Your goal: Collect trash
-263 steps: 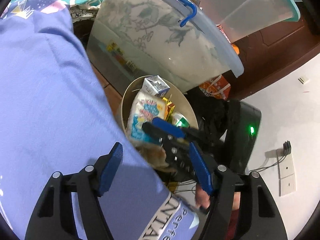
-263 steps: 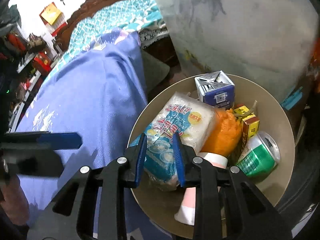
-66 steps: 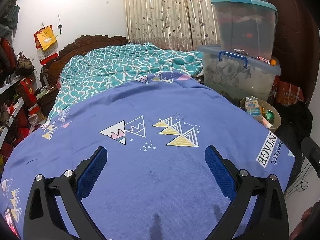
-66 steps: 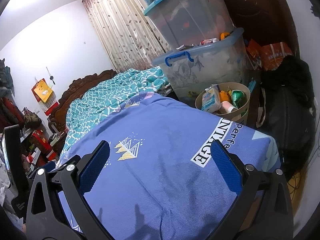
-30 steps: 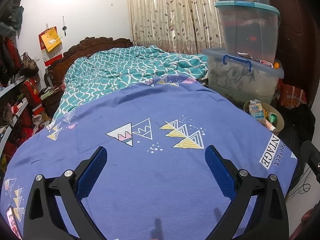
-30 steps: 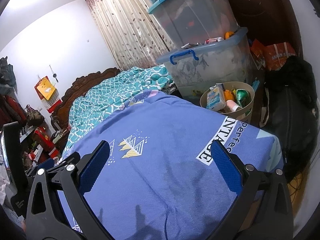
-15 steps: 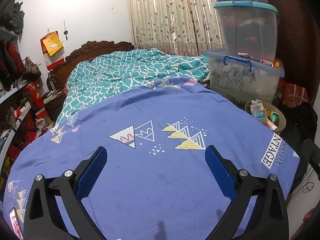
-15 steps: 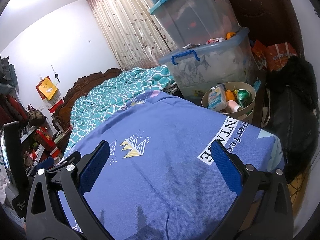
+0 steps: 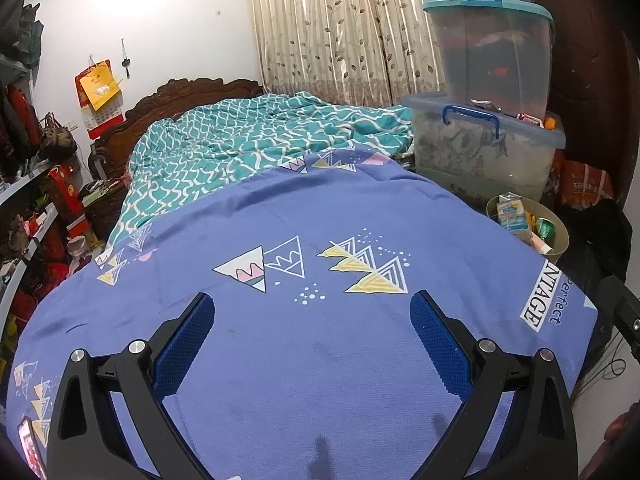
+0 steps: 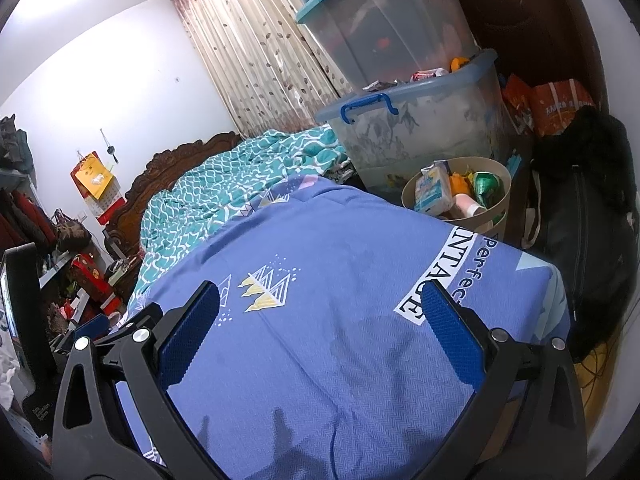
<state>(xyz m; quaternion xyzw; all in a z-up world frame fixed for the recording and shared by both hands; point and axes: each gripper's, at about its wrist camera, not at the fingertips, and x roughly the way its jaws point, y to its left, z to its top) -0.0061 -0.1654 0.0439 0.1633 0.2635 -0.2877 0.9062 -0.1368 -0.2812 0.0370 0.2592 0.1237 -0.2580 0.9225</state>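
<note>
Both grippers, left (image 9: 311, 343) and right (image 10: 320, 334), gape wide and empty over the sheet (image 9: 320, 380); bin (image 10: 498, 208) sits far ahead-right, heaped. Risk, as I judge it: another drop topples the pile, since trash (image 10: 430, 194) already crests the rim.

Bin (image 10: 500, 200) base hidden behind bedspread (image 10: 340, 320); trash labels (image 9: 512, 216) too small to read.

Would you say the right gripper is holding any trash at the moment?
No, the right gripper is wide open with only the purple bedspread visible between its blue pads.
</note>
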